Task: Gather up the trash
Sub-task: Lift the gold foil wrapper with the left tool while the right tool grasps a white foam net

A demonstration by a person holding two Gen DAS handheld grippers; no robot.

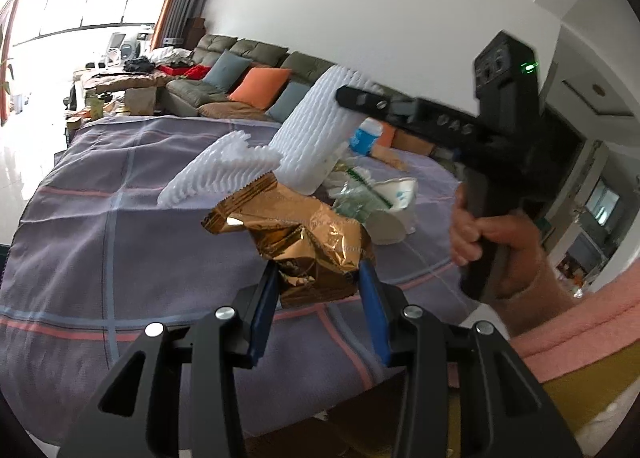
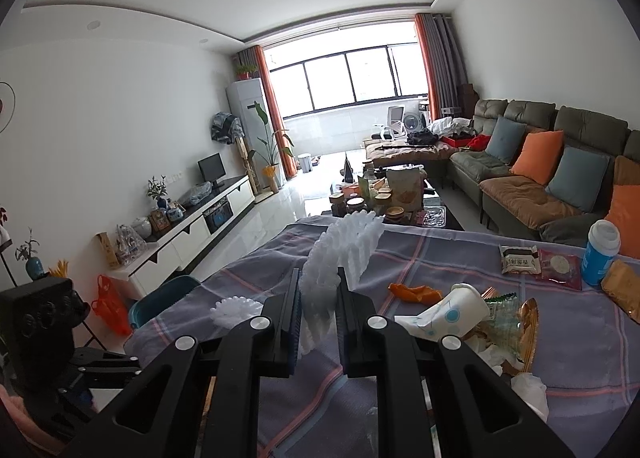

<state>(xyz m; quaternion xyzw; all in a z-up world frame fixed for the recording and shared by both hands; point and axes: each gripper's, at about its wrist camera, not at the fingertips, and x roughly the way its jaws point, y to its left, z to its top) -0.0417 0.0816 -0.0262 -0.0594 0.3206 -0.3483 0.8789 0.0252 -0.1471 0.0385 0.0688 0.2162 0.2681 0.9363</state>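
My left gripper (image 1: 318, 278) is shut on a crumpled gold foil wrapper (image 1: 304, 234), held above the plaid tablecloth (image 1: 100, 238). In the same view the right gripper (image 1: 352, 99), held by a hand, clamps a white foam net sleeve (image 1: 316, 129) in the air. In the right wrist view my right gripper (image 2: 318, 278) is shut on that foam net sleeve (image 2: 344, 250), which sticks up past the fingertips. A second foam net (image 1: 216, 173) (image 2: 234, 310) lies on the cloth. A paper cup (image 2: 452, 310), green wrapper (image 1: 356, 197) and tissue (image 2: 528, 386) lie in a heap.
An orange peel (image 2: 416, 292), snack packets (image 2: 520, 260) and a blue-and-white bottle (image 2: 600, 254) lie on the table's right side. A teal chair or bin (image 2: 160, 298) and an orange bag (image 2: 110, 306) sit by the left edge. A sofa (image 2: 540, 161) runs along the right.
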